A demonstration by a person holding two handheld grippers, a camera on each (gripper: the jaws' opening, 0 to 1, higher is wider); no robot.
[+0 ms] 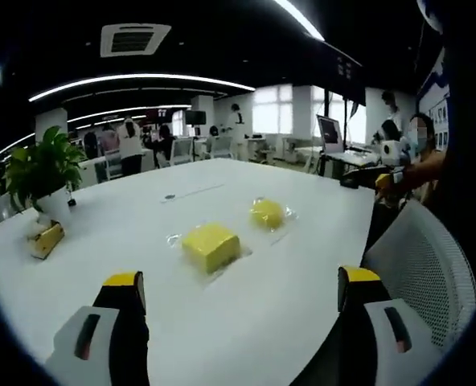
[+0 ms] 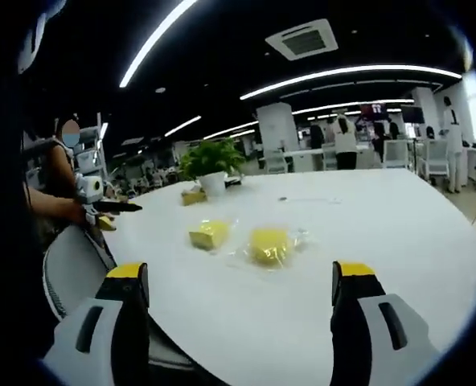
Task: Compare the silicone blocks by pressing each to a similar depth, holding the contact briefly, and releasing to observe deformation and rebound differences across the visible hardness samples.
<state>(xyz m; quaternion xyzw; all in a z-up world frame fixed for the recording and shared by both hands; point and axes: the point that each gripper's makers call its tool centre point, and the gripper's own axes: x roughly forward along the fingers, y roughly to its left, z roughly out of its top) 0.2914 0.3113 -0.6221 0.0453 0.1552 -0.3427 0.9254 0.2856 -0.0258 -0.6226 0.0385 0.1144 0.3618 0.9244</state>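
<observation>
Both grippers, left (image 1: pixel 238 293) and right (image 2: pixel 242 285), are held wide apart with nothing between them. On the white table (image 1: pixel 141 209), the square yellow silicone block (image 1: pixel 211 245) and the round yellow silicone block (image 1: pixel 267 213) lie untouched. No pressing is begun; one gripper must be brought down onto a block.

Hand-held grippers: matching build, two jaws each.
Left hand-held gripper (image 1: pixel 242 293): black jaws capped in yellow, pale grey housings carrying dark oblong slots. Right hand-held gripper (image 2: pixel 242 289): same black jaws, yellow tips, grey housings with dark slots.
</observation>
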